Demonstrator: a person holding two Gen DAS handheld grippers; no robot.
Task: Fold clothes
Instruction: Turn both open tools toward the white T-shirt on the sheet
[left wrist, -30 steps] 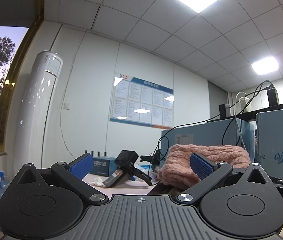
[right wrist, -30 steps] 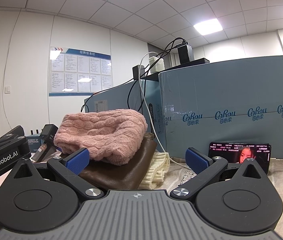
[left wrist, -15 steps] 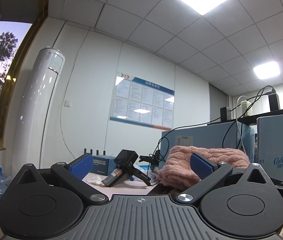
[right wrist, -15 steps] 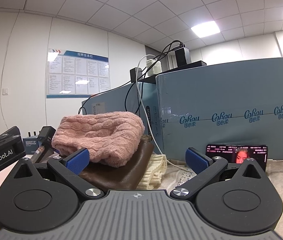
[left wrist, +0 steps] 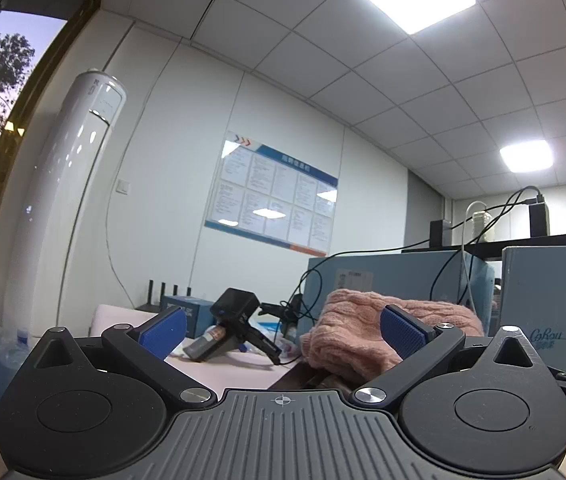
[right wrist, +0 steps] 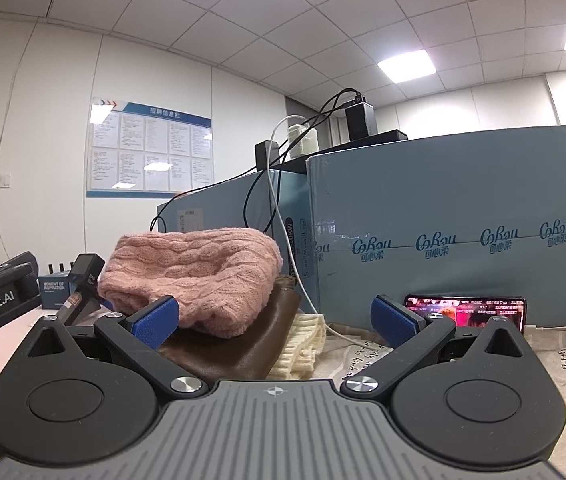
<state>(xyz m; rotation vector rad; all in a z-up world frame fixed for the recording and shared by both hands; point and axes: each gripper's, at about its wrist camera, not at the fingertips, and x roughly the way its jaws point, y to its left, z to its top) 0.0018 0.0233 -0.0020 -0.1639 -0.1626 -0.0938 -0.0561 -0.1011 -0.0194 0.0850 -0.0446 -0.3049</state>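
A folded pink cable-knit sweater [right wrist: 191,276] lies on top of a brown leather garment [right wrist: 239,344], which rests on a cream knit [right wrist: 303,344], stacked on the table. My right gripper [right wrist: 275,322] is open and empty, just in front of the stack. The pink sweater also shows in the left wrist view [left wrist: 347,340], ahead and to the right. My left gripper [left wrist: 283,330] is open and empty, held above the table and tilted up toward the wall.
Blue cartons [right wrist: 459,236] stand behind the stack with cables and chargers on top. A phone [right wrist: 467,314] with a lit screen leans against them. A black handheld device [left wrist: 231,328] and a small blue box [left wrist: 183,312] lie at the back left. A patterned cloth [right wrist: 563,364] covers the table.
Both wrist views have tilted slightly upward, so the scene sits lower in each frame. The clothes stack has not moved and both grippers stay open.
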